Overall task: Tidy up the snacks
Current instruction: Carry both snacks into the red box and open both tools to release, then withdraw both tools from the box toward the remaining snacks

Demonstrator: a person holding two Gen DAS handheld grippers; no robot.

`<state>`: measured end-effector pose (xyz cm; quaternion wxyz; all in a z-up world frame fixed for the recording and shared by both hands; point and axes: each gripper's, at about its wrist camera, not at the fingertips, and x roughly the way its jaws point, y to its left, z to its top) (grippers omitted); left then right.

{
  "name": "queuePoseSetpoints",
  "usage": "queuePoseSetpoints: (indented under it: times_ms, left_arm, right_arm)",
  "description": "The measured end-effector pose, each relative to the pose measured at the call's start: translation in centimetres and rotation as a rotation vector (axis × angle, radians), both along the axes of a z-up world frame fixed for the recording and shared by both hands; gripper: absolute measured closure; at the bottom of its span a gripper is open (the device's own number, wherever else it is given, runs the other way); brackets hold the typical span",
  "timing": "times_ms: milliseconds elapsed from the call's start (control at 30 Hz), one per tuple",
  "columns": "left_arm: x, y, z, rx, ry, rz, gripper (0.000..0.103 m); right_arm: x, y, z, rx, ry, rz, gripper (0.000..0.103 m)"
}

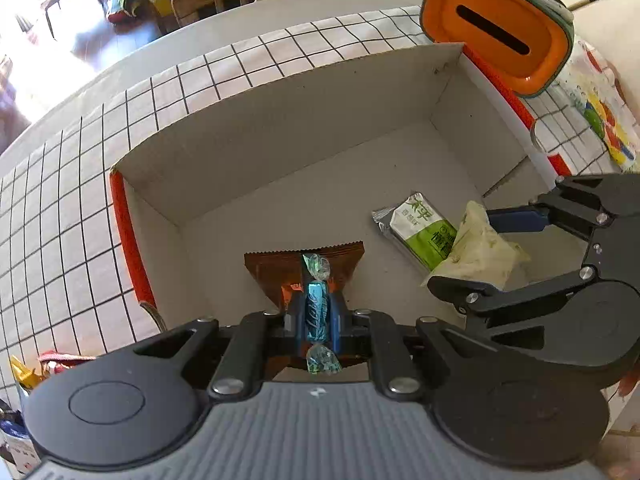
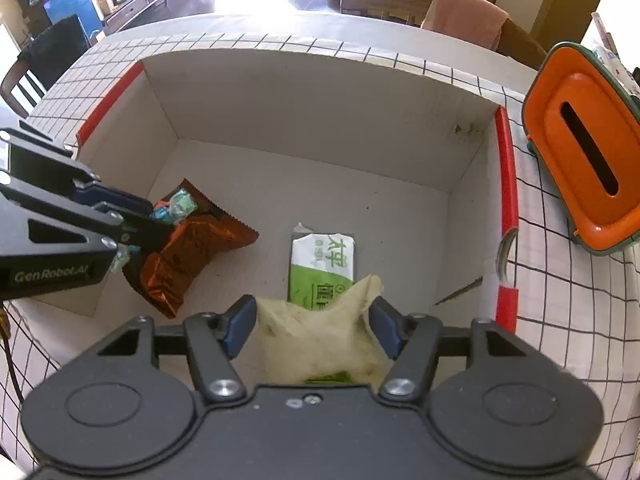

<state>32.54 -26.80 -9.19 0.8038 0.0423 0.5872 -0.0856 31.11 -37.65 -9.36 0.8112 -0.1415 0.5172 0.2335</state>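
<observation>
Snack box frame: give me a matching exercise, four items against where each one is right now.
Items:
1. blue twist-wrapped candy
2. pale yellow packet
3. green and white snack bar
4. copper foil packet

Places:
A. flat on the cardboard box floor, near its middle
B. clamped in the left gripper
C. box floor, beneath the left gripper
D. between the open right gripper fingers

Pairs: 1-B, 2-D, 3-A, 4-C
</observation>
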Motion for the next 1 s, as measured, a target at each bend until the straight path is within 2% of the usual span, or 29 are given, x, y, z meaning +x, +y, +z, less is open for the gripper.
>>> queuePoseSetpoints:
  times_ms: [100,233,433,467,567,600,733,833,933,1000]
  left_arm:
    - [-0.3,0.2,0.4,-0.025,-0.012,0.004,0.09]
    - [-1.0,0.9,1.0,-0.062,-0.032,0.024,0.083]
    - [-2.5,1.5,2.6,-0.106,-0.085,0.022,0.073]
    - [-2.8,1.6,2.8,-0.11,-0.092,0.022,0.069]
    - [-3.7,1.9,3.7,-0.121,-0.125,0.02,0.051]
    - [-4.0,2.1,4.0,-0.124,-0.142,0.02,0.049]
    - [-5.2,2.9,5.3,-0.152,-0.184,0.021,0.046]
    - [-5.9,3.5,6.2,-0.157,-0.23,0.022,0.041]
    - [-7.0,4.2,7.2,-0.164,-0.282,0.022,0.039]
    - [-7.9,4.9,8.0,-0.162,-0.333,0.03,0.035]
  right_arm:
    - [-0.1,-0.2,0.5,0.018,-0.01,-0.01,0.04]
    - [-0.5,-0.6,1.7,0.045,-0.036,-0.025,0.029]
    - [-1.5,-1.2,3.7,0.093,-0.068,-0.048,0.027]
    - [-1.7,-1.3,4.1,0.097,-0.074,-0.052,0.025]
    - [-2.4,-1.6,5.2,0.116,-0.094,-0.067,0.02]
    - [-2.7,-1.7,5.5,0.121,-0.102,-0.072,0.019]
    - [-3.6,-1.9,6.7,0.146,-0.126,-0.09,0.017]
    - [-4.4,-1.8,7.6,0.164,-0.146,-0.095,0.016]
    - [-5.2,-1.5,8.5,0.181,-0.176,-0.111,0.01]
    - [-5.8,-1.2,9.2,0.2,-0.204,-0.12,0.008]
